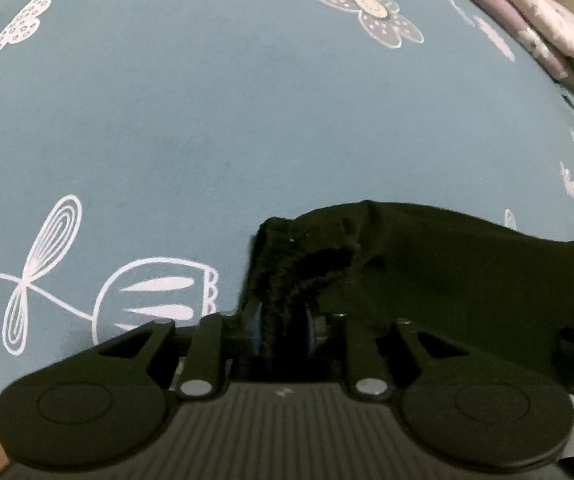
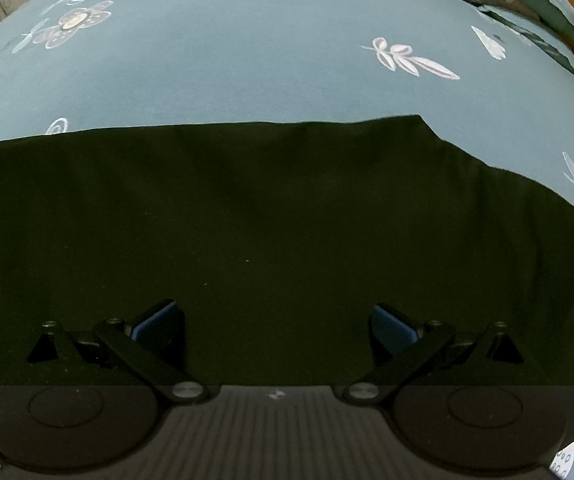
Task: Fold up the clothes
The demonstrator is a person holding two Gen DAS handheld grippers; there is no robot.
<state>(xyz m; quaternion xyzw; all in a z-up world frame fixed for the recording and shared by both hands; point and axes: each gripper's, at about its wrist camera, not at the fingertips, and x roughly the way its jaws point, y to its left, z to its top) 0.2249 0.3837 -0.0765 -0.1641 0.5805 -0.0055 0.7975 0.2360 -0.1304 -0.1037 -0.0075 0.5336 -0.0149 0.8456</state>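
Black garment (image 2: 271,220) spread flat across lower frame on floral blue bedsheet (image 2: 247,72); folding barely begun. Left gripper (image 1: 283,320) clamped on fuzzy hem, lower centre. Right gripper (image 2: 275,328) apart, hovering, holding nothing.

One black garment (image 2: 247,220) on show, spread across one blue flowered bedsheet (image 1: 247,120). Two grippers in play: the left gripper (image 1: 283,320) and the right gripper (image 2: 275,324), two fingers apiece. At the bed's far edge, a pile of folded bedding (image 1: 527,12), its layers too bunched to count.
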